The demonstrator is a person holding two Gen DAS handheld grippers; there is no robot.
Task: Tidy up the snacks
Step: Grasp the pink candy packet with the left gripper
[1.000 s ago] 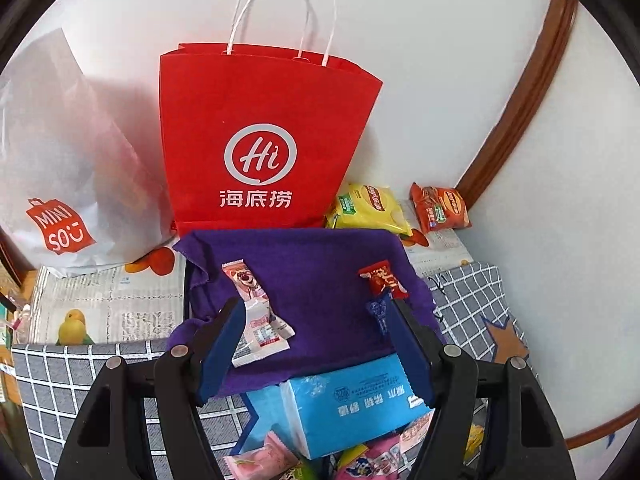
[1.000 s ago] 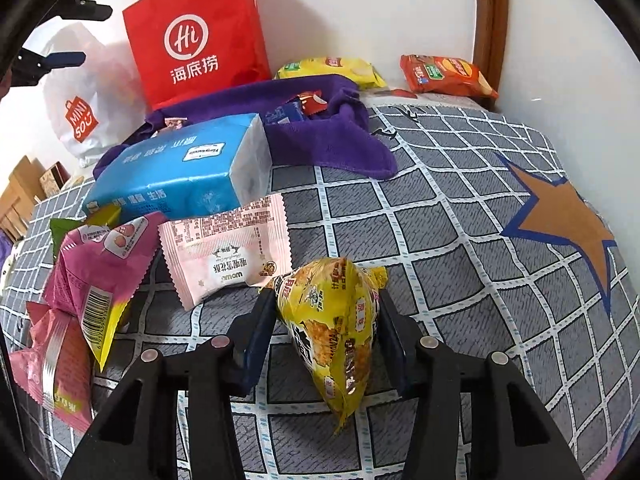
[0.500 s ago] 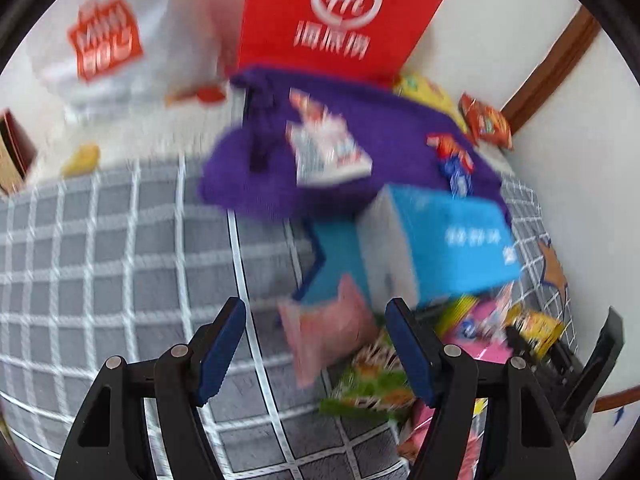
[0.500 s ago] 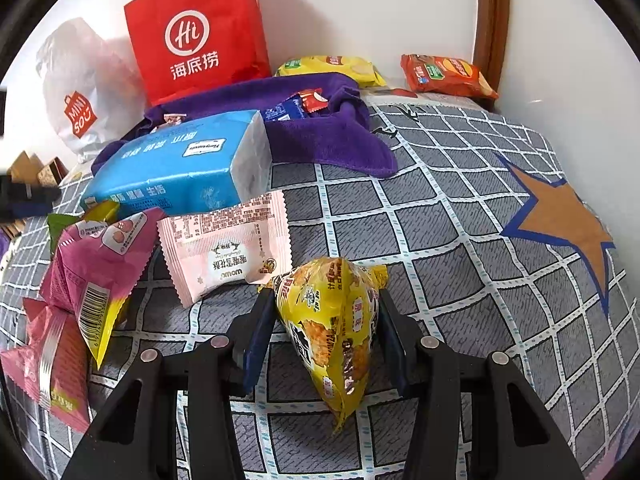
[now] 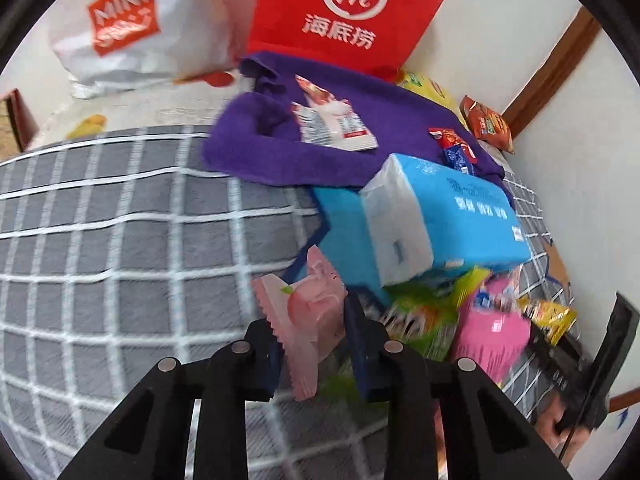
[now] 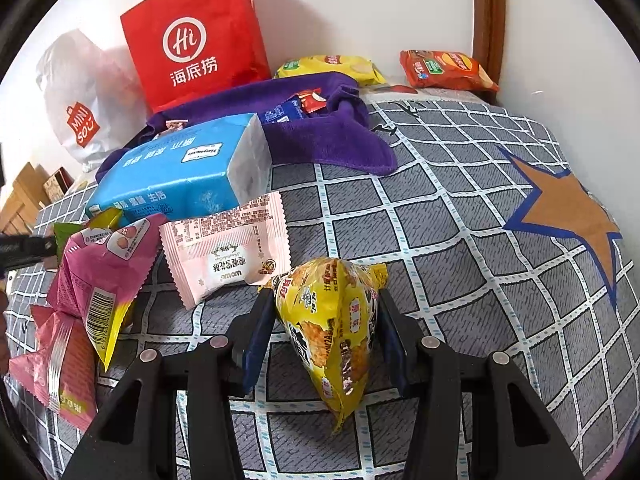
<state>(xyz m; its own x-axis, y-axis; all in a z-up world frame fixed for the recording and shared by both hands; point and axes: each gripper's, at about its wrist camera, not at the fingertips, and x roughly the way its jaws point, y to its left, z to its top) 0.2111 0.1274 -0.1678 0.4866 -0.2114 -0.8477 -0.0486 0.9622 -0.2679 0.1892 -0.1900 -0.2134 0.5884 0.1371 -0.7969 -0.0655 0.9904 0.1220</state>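
Left tongs (image 5: 316,334) clamped, right tongs (image 6: 326,320) clamped

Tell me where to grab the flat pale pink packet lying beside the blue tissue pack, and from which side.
Take the pale pink packet by its crimped near-left corner, coming in low from the near side. It lies flat on the checked cover, and its far edge lies against the blue tissue pack.

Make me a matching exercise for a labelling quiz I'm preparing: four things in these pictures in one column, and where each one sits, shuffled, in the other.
Things:
1. yellow snack packet
2. pale pink packet
3. red paper bag
4. blue tissue pack

Places:
A. upright against the wall
B. between the left gripper fingers
C. lying on the checked cover, its far end at the purple towel
D. between the right gripper fingers

Pairs: 1-D, 2-B, 3-A, 4-C
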